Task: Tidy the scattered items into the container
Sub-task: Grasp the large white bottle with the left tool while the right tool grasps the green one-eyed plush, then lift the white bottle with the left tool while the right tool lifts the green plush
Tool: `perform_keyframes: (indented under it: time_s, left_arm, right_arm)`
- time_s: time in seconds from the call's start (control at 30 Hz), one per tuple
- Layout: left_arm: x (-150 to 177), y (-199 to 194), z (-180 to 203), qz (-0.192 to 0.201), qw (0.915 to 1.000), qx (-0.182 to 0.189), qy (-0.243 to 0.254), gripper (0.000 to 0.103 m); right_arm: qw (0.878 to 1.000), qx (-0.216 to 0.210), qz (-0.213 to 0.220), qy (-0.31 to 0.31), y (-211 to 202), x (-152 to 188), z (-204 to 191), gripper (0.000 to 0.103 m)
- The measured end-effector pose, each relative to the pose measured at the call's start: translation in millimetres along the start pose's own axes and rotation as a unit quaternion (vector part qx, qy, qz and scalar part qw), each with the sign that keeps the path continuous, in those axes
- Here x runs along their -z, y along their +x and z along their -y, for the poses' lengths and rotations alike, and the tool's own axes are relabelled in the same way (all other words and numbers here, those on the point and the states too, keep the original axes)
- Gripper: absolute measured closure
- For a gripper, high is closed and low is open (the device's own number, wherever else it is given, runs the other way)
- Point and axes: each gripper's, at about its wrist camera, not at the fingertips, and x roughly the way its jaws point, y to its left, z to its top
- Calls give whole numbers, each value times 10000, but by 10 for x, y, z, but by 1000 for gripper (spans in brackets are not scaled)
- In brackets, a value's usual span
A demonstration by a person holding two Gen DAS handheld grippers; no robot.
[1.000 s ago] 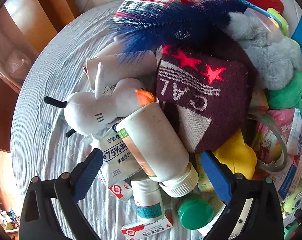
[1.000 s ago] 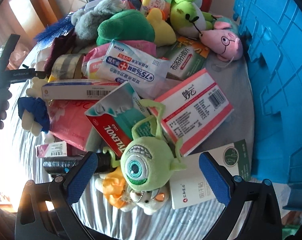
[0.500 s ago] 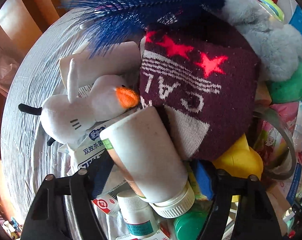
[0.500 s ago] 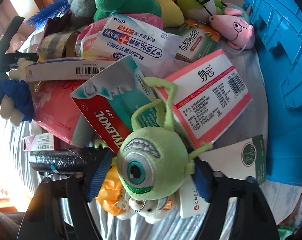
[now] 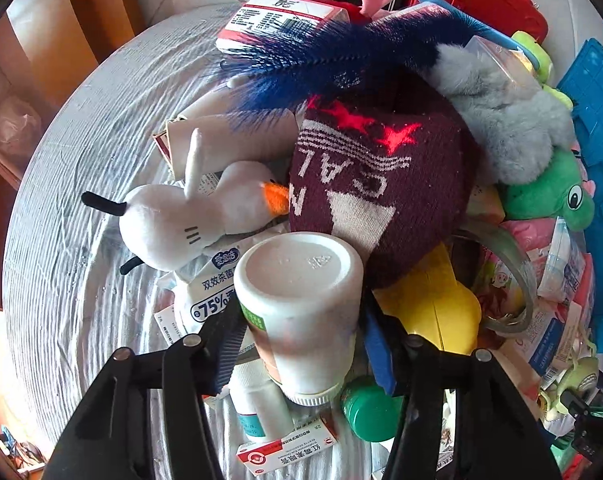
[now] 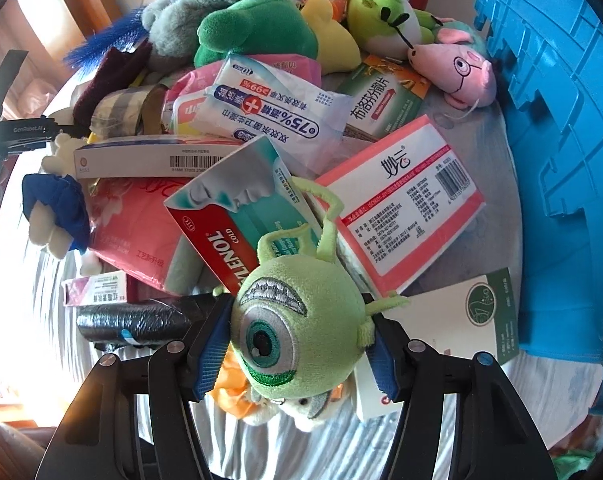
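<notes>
While the left gripper [image 5: 301,344] is closing on a white bottle [image 5: 301,304], the right gripper [image 6: 297,344] clamps a green one-eyed plush [image 6: 297,328].

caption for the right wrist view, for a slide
Right gripper clamps a green one-eyed plush above the clutter.

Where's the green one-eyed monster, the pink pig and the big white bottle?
green one-eyed monster [image 6: 297,320]: right wrist view, on its face above the eye.
pink pig [image 6: 457,70]: right wrist view, on its cheek.
big white bottle [image 5: 301,304]: left wrist view, on its side below the base.
</notes>
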Motion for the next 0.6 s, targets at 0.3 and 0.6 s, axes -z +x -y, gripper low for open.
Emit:
perform_keyframes:
  time_s: [0.3,0.6]
  left_arm:
    - [73,-172,-151,156,9999,-37,18,51]
    - [217,-356,-82,275,9996,-9,-33,51]
  right_arm:
    - [9999,8,94,75,-105,3,-8,42]
    - [9995,26,292,71,-253,-54,-14,42]
